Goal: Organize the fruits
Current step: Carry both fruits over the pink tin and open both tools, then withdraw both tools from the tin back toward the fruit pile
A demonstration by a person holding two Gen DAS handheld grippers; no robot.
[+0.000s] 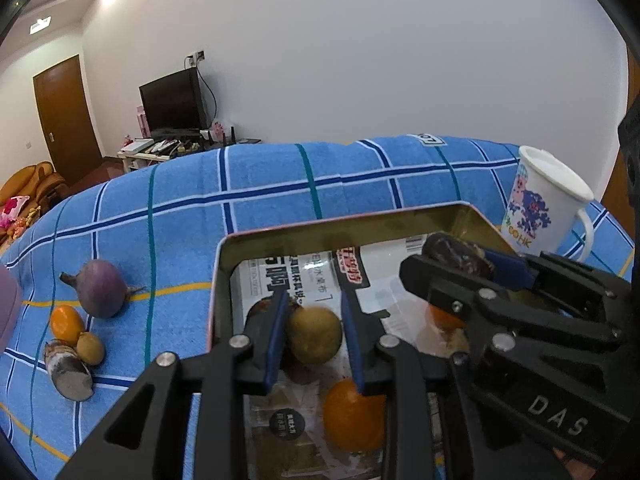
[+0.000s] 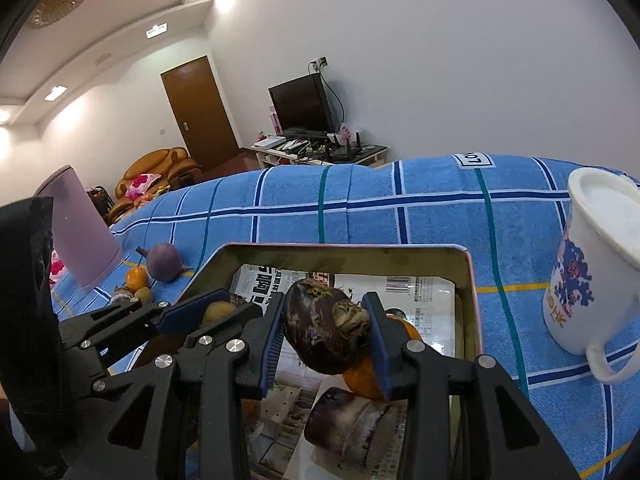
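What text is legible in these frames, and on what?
"DAS": body of the right tool.
"HK", after blurred letters: white mug.
"LO7", upside down: label on the blue cloth.
Chinese print and barcode: paper lining the tin; too blurred to read.

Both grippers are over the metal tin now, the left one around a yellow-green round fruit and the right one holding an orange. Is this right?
Not quite. The right gripper is shut on a dark purple-brown water chestnut, not an orange, as the right wrist view shows. Otherwise correct: the left gripper brackets the yellow-green fruit over the tin.
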